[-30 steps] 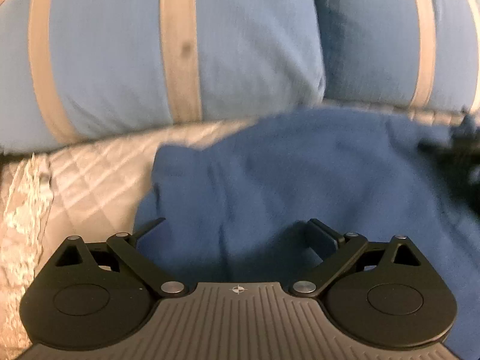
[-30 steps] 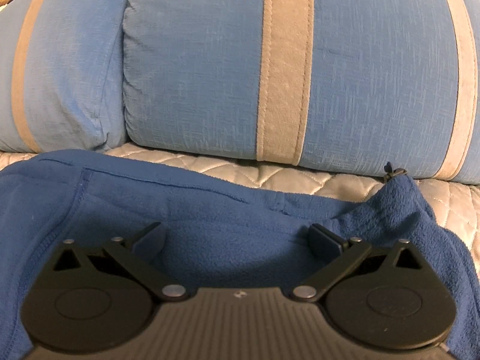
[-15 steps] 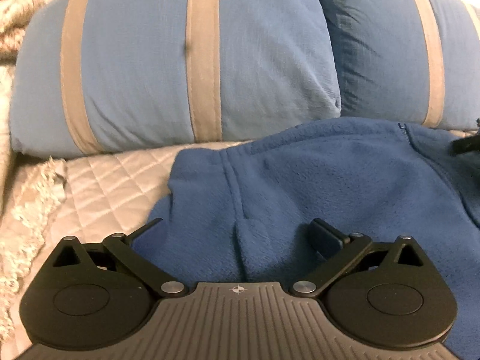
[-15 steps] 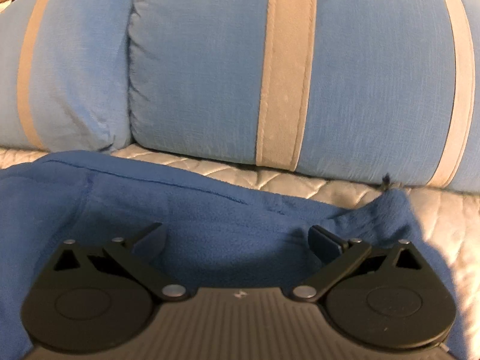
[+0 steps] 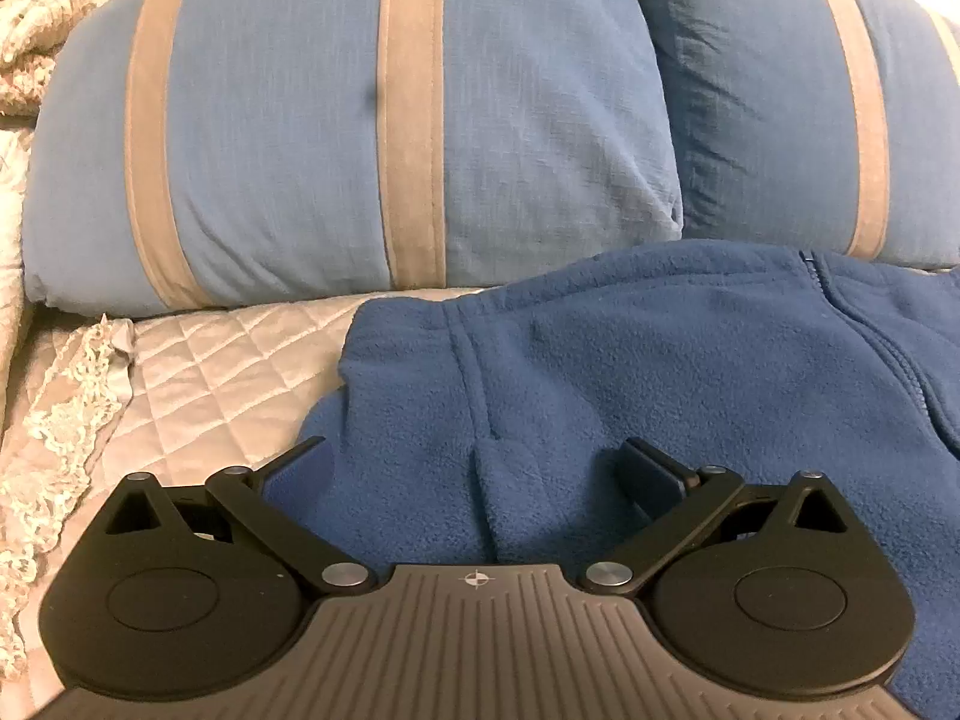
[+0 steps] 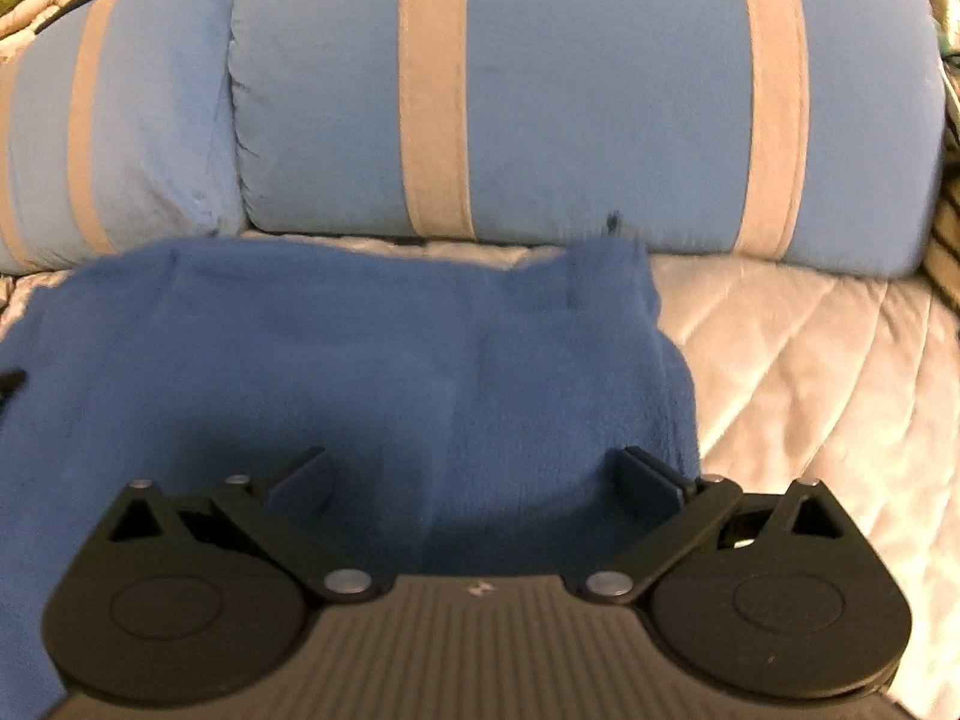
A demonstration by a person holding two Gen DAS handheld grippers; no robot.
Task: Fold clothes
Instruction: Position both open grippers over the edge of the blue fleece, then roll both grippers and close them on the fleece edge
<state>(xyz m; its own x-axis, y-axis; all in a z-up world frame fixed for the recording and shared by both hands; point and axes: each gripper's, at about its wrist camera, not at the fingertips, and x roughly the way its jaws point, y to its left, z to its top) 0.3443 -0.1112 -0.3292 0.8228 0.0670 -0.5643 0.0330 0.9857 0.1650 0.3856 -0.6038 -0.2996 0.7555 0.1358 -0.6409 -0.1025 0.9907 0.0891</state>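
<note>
A dark blue fleece garment (image 5: 660, 360) with a zip lies spread on a quilted bedspread, its far edge near the pillows. In the left wrist view its left edge and a seam run toward my left gripper (image 5: 474, 468), which hovers open over the fleece with nothing between its fingers. The right wrist view shows the same fleece (image 6: 360, 360), blurred, ending in a raised corner at the right. My right gripper (image 6: 474, 474) is open above that right part, holding nothing.
Two blue pillows with tan stripes (image 5: 360, 120) (image 6: 570, 90) stand right behind the garment. Pale quilted bedspread (image 5: 198, 372) (image 6: 810, 360) extends to the left and right of it. A lace-trimmed blanket (image 5: 54, 420) lies at the far left.
Both grippers have pulled back and risen from the fleece, so more of the garment and pillows shows. The fleece's far edge has settled flatter. Both grippers stayed open.
</note>
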